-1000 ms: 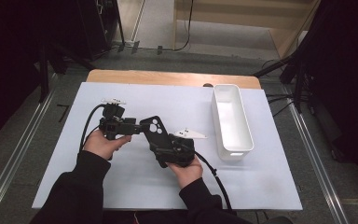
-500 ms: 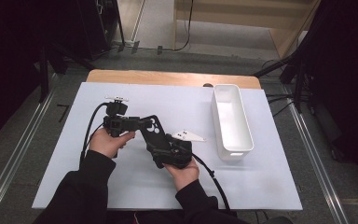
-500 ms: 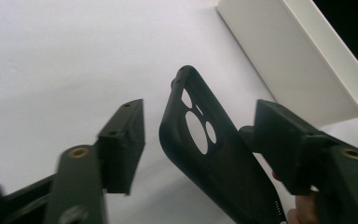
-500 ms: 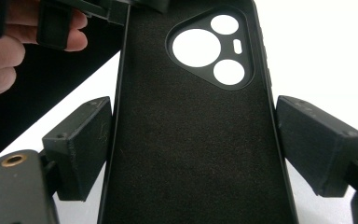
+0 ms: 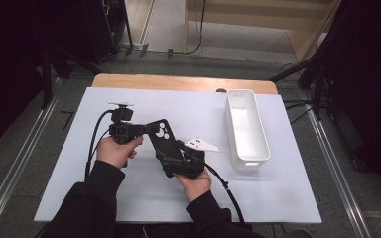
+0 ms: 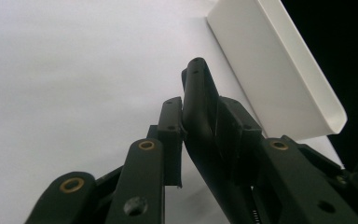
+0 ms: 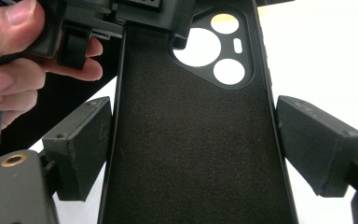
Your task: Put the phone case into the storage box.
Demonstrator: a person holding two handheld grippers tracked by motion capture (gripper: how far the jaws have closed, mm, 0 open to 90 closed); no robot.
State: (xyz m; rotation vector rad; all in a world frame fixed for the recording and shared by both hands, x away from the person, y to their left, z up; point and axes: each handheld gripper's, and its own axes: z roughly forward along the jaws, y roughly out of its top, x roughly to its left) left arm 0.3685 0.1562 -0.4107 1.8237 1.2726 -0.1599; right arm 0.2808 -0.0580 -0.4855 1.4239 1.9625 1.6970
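Phone case (image 5: 159, 138): black, flat, oblong with rounded corners, a matte felt-like lining (image 7: 196, 140) and a camera cut-out of round openings (image 7: 214, 46) near one end; held clear of the table (image 5: 188, 106) above its middle, toward the near edge. Left gripper (image 6: 182, 135): black, jaws closed on the case's cut-out end, the rim pinched edge-on between flat rectangular pads (image 6: 170, 135); gripped by the left hand (image 5: 116, 148), its cable (image 5: 93, 144) looping toward the near-left. Right gripper (image 7: 196, 154): black, jaws set part open, one block-shaped pad (image 7: 81, 144) touching the case's long edge, the other (image 7: 319, 140) seen just beside the opposite edge; whether that second pad bears on the case cannot be told. Held by the right hand (image 5: 194, 181); a pale three-cornered plate (image 5: 202, 144) is carried on top. Tray (image 5: 248, 126): white, smooth plastic, long and narrow with upright walls, placed along the right side of the table. Table: covered in a plain pale matte sheet, a wooden strip (image 5: 178, 82) exposed along the far edge. Surroundings: grey floor, metal rails at left and right, dark stands, a wooden panel beyond.
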